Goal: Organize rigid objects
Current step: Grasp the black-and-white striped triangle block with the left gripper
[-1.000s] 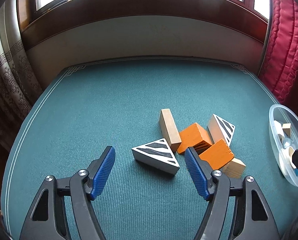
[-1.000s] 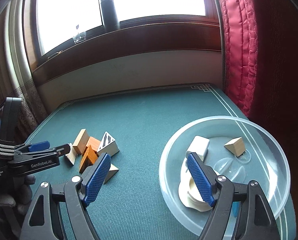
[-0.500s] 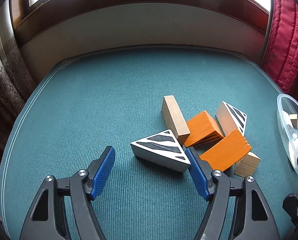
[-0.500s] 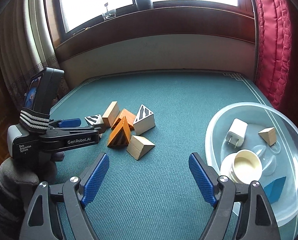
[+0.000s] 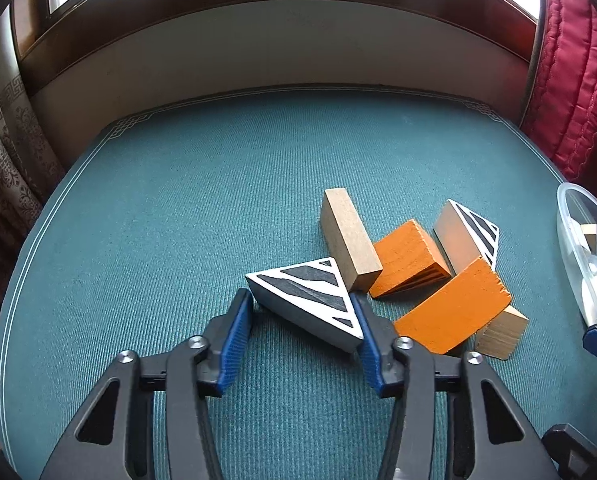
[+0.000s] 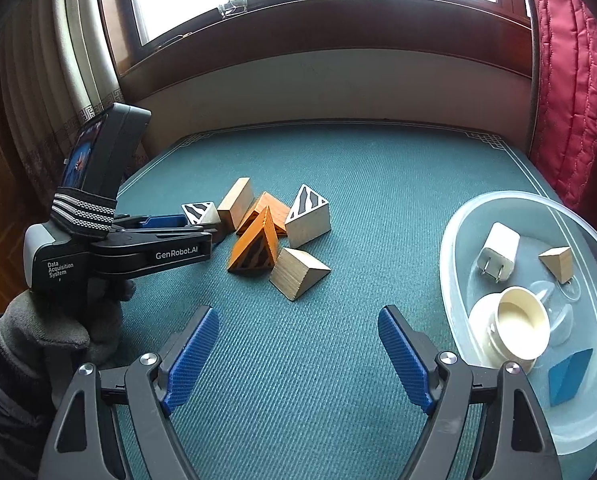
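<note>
A pile of wooden blocks lies on the teal table. My left gripper (image 5: pixel 302 312) is shut on a black-and-white striped triangular block (image 5: pixel 308 300), which rests on the cloth; it also shows in the right wrist view (image 6: pixel 199 213). Beside it lie a plain tan block (image 5: pixel 348 240), two orange blocks (image 5: pixel 408 258) (image 5: pixel 454 310), a second striped block (image 5: pixel 468 232) and a pale wedge (image 5: pixel 500 338). My right gripper (image 6: pixel 298 344) is open and empty, low over the cloth in front of the pile. A clear plastic bowl (image 6: pixel 458 236) stands at its right.
The bowl holds a white charger plug (image 6: pixel 498 250), a small wooden wedge (image 6: pixel 558 262), a cream cup on a saucer (image 6: pixel 518 326) and a blue block (image 6: pixel 570 372). A red quilted curtain (image 6: pixel 566 80) hangs at the right. A wall and window sill run behind the table.
My left gripper moved forward and closed its jaws on the striped triangular block. My right gripper drew back leftward from over the bowl to face the pile.
</note>
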`<state>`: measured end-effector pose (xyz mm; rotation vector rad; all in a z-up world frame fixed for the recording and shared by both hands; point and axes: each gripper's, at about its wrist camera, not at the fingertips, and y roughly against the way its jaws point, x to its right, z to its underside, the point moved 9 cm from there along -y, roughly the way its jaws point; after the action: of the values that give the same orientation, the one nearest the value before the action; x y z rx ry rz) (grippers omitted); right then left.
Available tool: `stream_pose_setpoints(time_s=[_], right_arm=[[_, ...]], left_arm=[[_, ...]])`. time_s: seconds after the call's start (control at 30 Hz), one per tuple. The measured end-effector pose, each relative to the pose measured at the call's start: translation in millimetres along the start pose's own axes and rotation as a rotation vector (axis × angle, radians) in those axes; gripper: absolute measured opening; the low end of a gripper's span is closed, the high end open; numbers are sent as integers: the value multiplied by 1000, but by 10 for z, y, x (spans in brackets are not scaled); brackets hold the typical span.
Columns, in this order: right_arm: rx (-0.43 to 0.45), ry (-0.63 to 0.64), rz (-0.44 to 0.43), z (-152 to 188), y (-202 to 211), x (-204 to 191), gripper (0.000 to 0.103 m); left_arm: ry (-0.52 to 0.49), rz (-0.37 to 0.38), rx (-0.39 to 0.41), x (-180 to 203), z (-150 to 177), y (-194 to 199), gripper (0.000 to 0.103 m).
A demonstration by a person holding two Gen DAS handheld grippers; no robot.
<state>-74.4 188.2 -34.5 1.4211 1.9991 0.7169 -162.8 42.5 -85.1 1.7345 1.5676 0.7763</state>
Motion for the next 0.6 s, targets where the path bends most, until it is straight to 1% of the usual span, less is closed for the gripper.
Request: stream_pose_setpoints(time_s=[0.07, 0.13, 0.3, 0.47, 0.6], right_arm=[[-4, -5, -2, 5, -9, 8, 85], [-9, -11, -4, 11, -19, 30, 85], [-11, -16, -4, 8, -16, 61, 85], [-14, -15, -9, 0, -25, 89, 85], [-18, -16, -15, 4, -32, 102, 85]], left_arm=[[-16, -9, 8, 22, 6, 17, 32], [-22, -13, 13, 28, 9, 31, 30], [-1, -5, 21, -19, -6, 62, 29], [44, -19, -4, -129, 6, 40, 29], [82, -4, -10, -204, -9, 84, 31]])
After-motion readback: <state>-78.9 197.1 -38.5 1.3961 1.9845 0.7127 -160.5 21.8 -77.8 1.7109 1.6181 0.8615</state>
